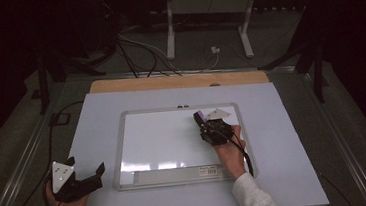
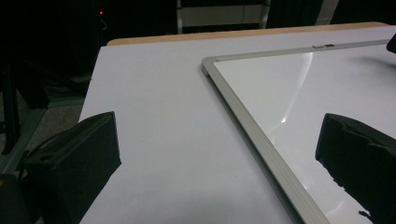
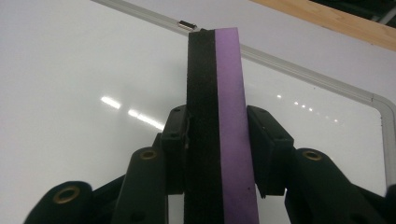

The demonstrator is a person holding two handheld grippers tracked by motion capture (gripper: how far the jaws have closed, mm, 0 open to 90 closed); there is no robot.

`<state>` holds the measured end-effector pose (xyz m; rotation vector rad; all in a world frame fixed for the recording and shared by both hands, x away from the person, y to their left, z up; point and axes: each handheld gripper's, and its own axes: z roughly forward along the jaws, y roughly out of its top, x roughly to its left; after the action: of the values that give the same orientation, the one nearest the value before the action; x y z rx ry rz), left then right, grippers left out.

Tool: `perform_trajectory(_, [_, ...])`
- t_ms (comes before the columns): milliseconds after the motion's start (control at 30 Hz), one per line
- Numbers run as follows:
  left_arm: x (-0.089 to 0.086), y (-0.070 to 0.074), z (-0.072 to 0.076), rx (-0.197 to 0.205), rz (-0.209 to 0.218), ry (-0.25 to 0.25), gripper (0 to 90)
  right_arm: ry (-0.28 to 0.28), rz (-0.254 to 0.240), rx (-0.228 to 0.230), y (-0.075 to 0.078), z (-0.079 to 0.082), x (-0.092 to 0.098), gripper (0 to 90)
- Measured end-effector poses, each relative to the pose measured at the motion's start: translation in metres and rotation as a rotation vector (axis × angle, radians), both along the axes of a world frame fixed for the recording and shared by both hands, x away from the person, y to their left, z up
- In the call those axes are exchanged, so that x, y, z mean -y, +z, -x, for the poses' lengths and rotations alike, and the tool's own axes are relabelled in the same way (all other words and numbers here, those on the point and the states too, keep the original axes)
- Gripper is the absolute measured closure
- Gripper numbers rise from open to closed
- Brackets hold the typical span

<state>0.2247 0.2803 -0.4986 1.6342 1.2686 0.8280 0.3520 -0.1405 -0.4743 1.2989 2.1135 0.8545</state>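
High view: you are working at a table (image 1: 297, 173) with a whiteboard (image 1: 164, 144) lying flat at its middle, and its surface is looking clean already, so little wiping seems left. Your right gripper (image 1: 208, 126) is pinching an eraser (image 3: 217, 130) over the board's far right part. Your left gripper (image 1: 84, 174) is resting spread and empty at the near left.

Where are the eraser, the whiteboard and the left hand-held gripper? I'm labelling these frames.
eraser (image 3: 219, 121), right gripper view, its black and purple edge.
whiteboard (image 1: 164, 140), high view, bare white surface.
left hand-held gripper (image 1: 87, 167), high view, between its open tips.
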Motion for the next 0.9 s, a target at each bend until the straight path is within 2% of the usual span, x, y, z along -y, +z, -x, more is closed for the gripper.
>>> perform_trajectory(900, [0.000, 0.000, -0.001, -0.001, 0.001, 0.000, 0.6, -0.061, -0.025, 0.021, 0.008, -0.007, 0.011, 63.0])
